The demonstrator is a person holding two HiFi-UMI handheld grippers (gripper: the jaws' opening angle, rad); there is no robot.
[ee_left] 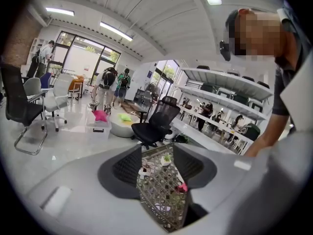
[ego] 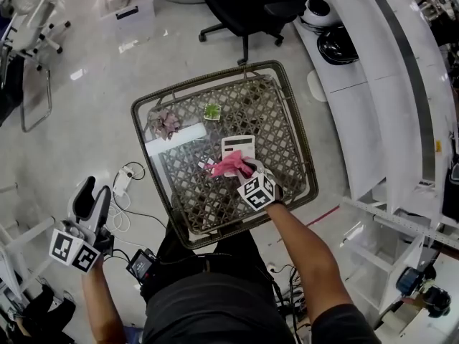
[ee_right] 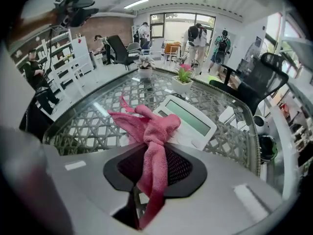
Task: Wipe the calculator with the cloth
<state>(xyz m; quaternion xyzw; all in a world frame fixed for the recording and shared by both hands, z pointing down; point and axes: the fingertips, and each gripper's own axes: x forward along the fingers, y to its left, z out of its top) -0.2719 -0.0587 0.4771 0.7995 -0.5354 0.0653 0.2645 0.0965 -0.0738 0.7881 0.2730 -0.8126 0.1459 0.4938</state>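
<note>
A white calculator (ego: 239, 147) (ee_right: 190, 123) lies near the middle of the glass-topped wicker table (ego: 287, 106). A pink cloth (ego: 231, 165) (ee_right: 149, 131) is bunched on the calculator's near edge, and my right gripper (ego: 248, 170) (ee_right: 152, 169) is shut on its tail. In the right gripper view the cloth runs up between the jaws and spreads over the calculator's lower corner. My left gripper (ego: 90, 201) (ee_left: 157, 173) is held off the table at the lower left, over the floor. Its jaws stand apart with nothing between them; the table shows through the gap.
A small green potted plant (ego: 211, 111) (ee_right: 183, 82) and a pinkish dried plant (ego: 166, 122) (ee_right: 145, 66) stand at the table's far side. A black office chair (ego: 247, 6) is beyond the table; white curved desks (ego: 373, 84) lie at right. Cables and a charger (ego: 123, 183) lie on the floor at left.
</note>
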